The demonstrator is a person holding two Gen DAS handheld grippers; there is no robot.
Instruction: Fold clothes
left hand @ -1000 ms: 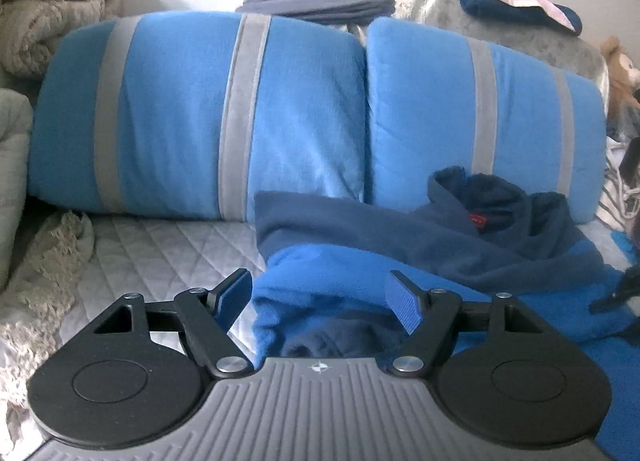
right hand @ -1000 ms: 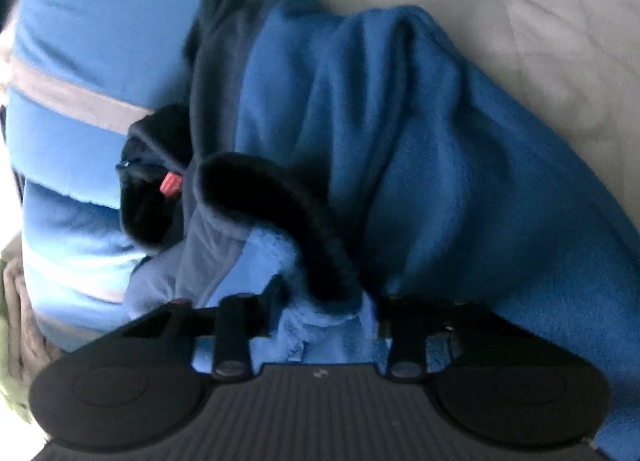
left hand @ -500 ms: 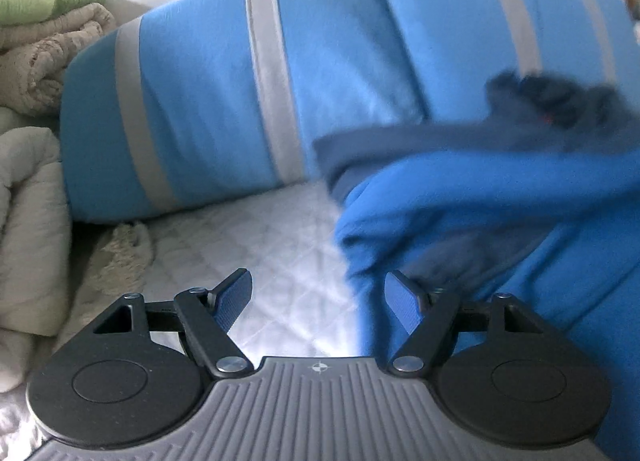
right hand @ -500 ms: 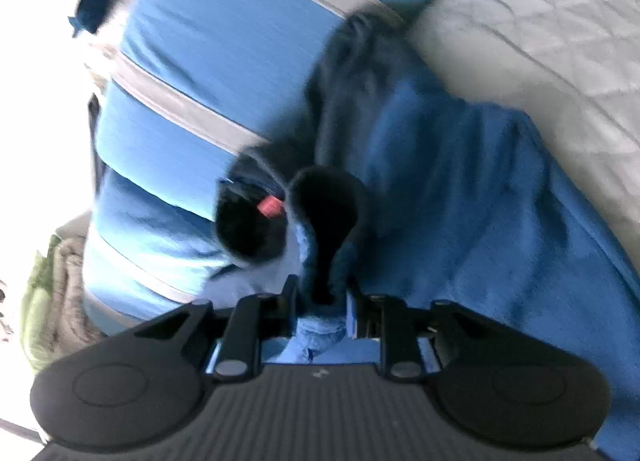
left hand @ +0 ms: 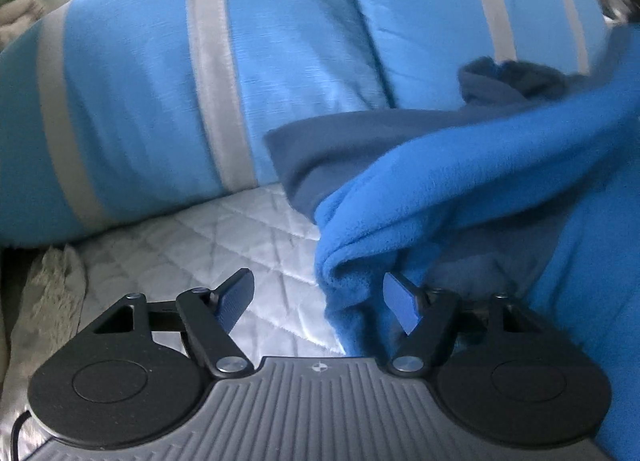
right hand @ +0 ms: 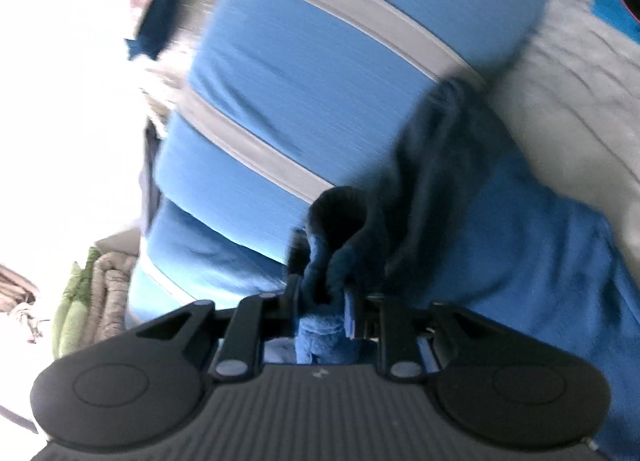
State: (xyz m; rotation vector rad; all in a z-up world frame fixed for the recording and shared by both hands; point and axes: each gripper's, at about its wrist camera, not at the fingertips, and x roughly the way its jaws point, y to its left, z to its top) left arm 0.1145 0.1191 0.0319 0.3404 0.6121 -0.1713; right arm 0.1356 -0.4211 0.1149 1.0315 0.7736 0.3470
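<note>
A blue fleece garment (left hand: 460, 189) with a darker navy lining lies bunched on the quilted bed, right of centre in the left wrist view. My left gripper (left hand: 317, 281) hovers low over its left edge; its jaws are closing, a fold of the fleece sits between them against the right finger (left hand: 400, 301), and the left pad is clear of cloth. In the right wrist view my right gripper (right hand: 322, 289) is shut on the garment's dark collar (right hand: 340, 213), and the rest of the fleece (right hand: 520, 253) hangs away to the right.
Two blue pillows with grey stripes (left hand: 160, 101) (left hand: 460, 13) stand just behind the garment. The white quilted bedspread (left hand: 200, 245) shows to the left of it. A beige fringed blanket (left hand: 44, 301) lies at the far left, and folded green and beige blankets (right hand: 76, 313) are stacked beyond.
My left gripper sank toward the bed and the fleece's left fold came between its jaws. My right gripper closed on the collar and lifted it, rolling as it rose.
</note>
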